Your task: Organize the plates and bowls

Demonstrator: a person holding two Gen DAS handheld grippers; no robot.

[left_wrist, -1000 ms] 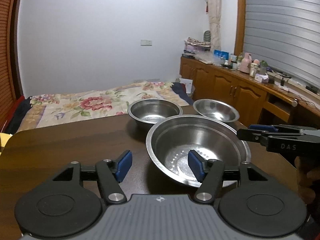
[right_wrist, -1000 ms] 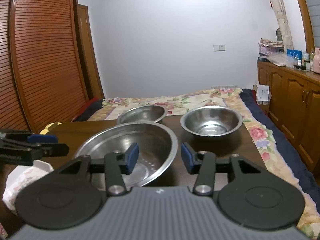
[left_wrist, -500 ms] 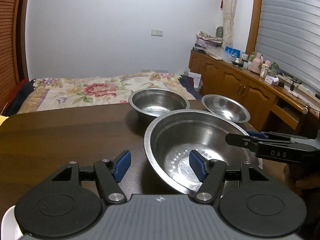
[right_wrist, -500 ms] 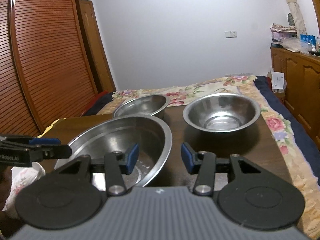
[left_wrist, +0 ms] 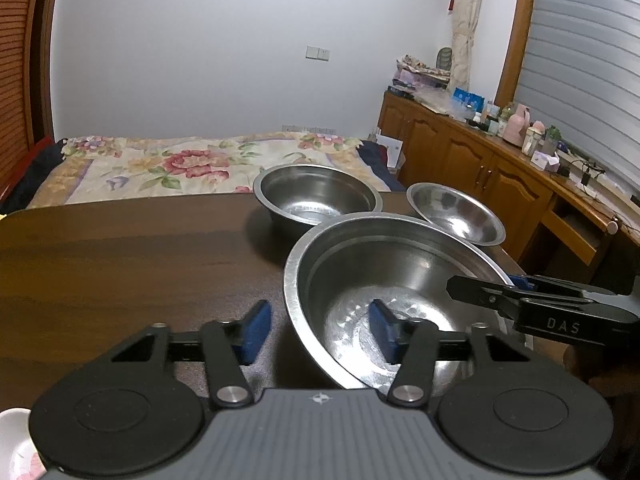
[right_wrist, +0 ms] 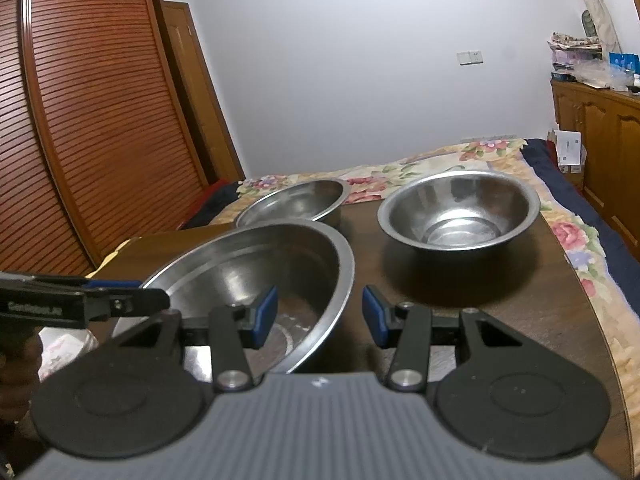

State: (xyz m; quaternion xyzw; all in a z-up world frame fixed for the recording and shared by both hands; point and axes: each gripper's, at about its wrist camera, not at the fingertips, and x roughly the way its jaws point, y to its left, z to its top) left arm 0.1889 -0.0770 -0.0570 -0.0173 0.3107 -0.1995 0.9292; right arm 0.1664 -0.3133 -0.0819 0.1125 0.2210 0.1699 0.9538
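Note:
A large steel basin (left_wrist: 400, 280) (right_wrist: 256, 264) sits nearest on the dark wooden table (left_wrist: 120, 264). My left gripper (left_wrist: 319, 332) straddles its near left rim, one blue pad outside and one inside. Its jaws are closing and still stand off the metal. My right gripper (right_wrist: 319, 316) straddles the opposite rim the same way, pads apart from it. Each gripper shows side-on in the other's view: the right gripper (left_wrist: 480, 294), the left gripper (right_wrist: 120, 304). Behind the basin stand two smaller steel bowls (left_wrist: 316, 196) (left_wrist: 456, 212), which are also the two bowls (right_wrist: 296, 204) (right_wrist: 460, 212) in the right wrist view.
A white floral dish (left_wrist: 12, 448) (right_wrist: 68, 348) lies at the near left corner. A flowered bed (left_wrist: 180, 168) lies past the table's far edge. Wooden cabinets (left_wrist: 480, 164) line the right wall, and a slatted wardrobe (right_wrist: 88, 120) stands on the left.
Both grippers have come closer and lower onto the large basin's rim. The left jaws have narrowed around the rim. The right jaws keep the same gap.

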